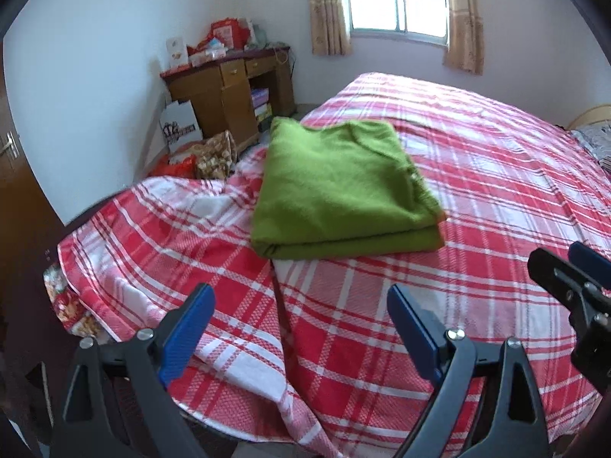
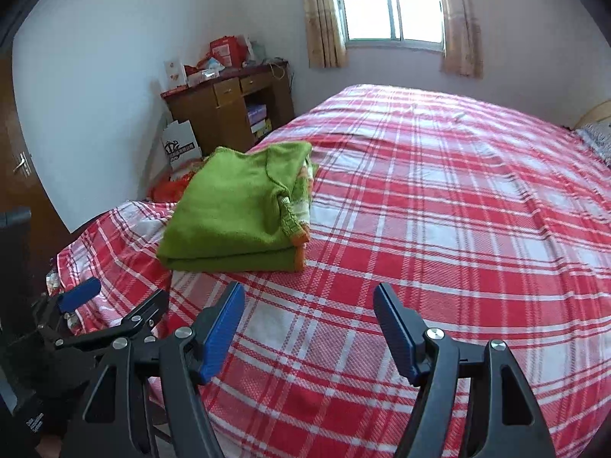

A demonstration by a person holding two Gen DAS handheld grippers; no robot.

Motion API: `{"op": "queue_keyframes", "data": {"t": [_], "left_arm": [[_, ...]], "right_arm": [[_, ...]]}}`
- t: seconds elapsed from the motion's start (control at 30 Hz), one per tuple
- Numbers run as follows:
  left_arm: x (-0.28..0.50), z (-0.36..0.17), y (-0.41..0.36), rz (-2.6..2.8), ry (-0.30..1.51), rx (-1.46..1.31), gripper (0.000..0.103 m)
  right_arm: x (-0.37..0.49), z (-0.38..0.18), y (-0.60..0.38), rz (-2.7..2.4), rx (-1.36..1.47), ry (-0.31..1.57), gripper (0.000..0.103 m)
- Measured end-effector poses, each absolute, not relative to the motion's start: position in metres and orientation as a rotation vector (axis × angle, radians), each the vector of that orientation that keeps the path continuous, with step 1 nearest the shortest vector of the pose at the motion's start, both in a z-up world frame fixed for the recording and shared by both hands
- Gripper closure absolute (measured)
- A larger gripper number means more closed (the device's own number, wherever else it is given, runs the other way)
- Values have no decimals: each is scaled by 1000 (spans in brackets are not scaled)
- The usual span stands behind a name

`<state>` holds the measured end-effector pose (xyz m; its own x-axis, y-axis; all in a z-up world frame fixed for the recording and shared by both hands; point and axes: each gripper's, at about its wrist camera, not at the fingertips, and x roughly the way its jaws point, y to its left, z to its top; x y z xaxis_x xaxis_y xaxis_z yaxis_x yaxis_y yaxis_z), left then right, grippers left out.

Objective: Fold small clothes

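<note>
The left gripper [image 1: 299, 328] stands wide and empty above the red plaid bedsheet [image 1: 477, 191]; the right gripper [image 2: 309, 328] is likewise wide, holding nothing, just beside it at its 3 o'clock. Ahead, at 12 o'clock from the left and 11 o'clock from the right, lies the green knit sweater [image 1: 336, 187], already folded into a thick stack near the bed's edge; an orange-trimmed cuff [image 2: 299, 236] pokes out. It looks soft, light and limp; pinching both near corners of the folded edge would probably hold all layers.
</note>
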<state>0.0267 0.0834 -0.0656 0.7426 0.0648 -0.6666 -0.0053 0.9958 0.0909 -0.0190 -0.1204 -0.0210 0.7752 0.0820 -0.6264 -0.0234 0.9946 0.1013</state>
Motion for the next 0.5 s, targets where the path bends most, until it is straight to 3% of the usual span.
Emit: {"op": "queue_keyframes", "data": {"t": [0.1,0.17,0.5], "left_arm": [[18,-53,85,38,690,101,5],[11,-42,87,38,652,101,2],[-14,7,95,37,504,60,0]], "right_arm": [[-31,-7,-119,40,80,637,32],[-39,4,-120,30,84,597,25],[-68,45,-115,-3,54,449,20]]}}
